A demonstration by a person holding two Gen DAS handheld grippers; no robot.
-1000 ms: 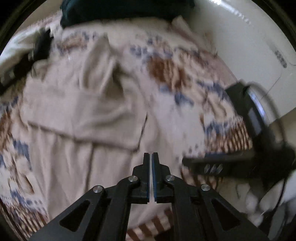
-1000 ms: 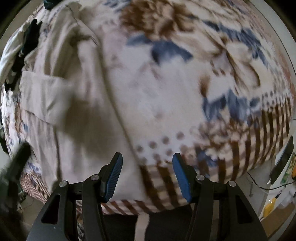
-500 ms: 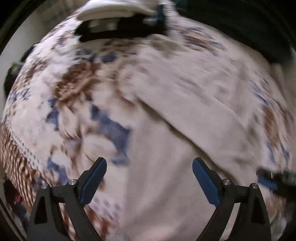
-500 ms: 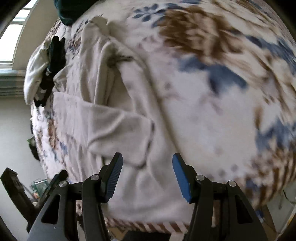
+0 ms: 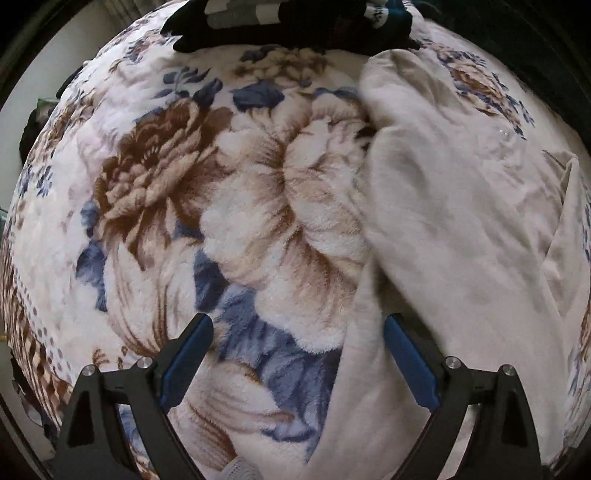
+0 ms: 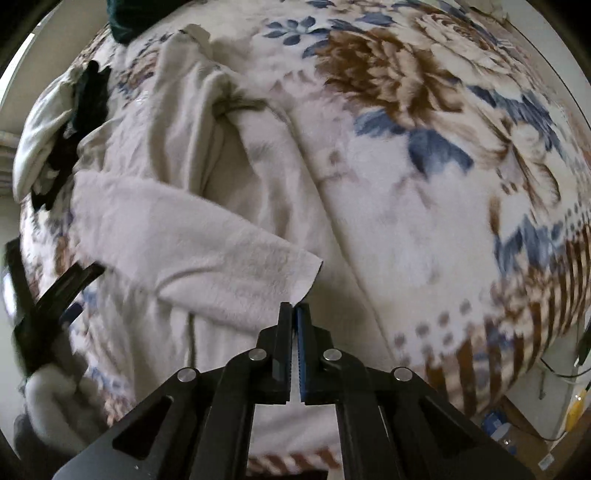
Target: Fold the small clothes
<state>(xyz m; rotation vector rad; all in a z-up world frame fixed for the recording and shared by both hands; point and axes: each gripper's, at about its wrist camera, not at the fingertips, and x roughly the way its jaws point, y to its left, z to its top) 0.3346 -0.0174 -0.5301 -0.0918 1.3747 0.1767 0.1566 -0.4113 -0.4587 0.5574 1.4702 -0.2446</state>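
A cream long-sleeved garment (image 6: 207, 206) lies spread on a floral blanket (image 6: 424, 155), one sleeve folded across its body. My right gripper (image 6: 294, 308) is shut on the cuff corner of that folded sleeve (image 6: 236, 254). In the left wrist view the same garment (image 5: 461, 229) fills the right side. My left gripper (image 5: 297, 336) is open and empty, hovering low over the blanket (image 5: 207, 206) at the garment's left edge. Its right finger (image 5: 406, 354) is over the cloth.
Dark clothes (image 5: 288, 22) are piled at the far edge of the bed. A white and black heap (image 6: 55, 122) lies at the left in the right wrist view. The left gripper's dark body (image 6: 40, 306) shows at the left there. The floor with clutter (image 6: 517, 424) lies beyond the blanket's striped border.
My right gripper has moved left from over the blanket to the sleeve cuff and closed on it. My left gripper has opened and swung to the garment's left side.
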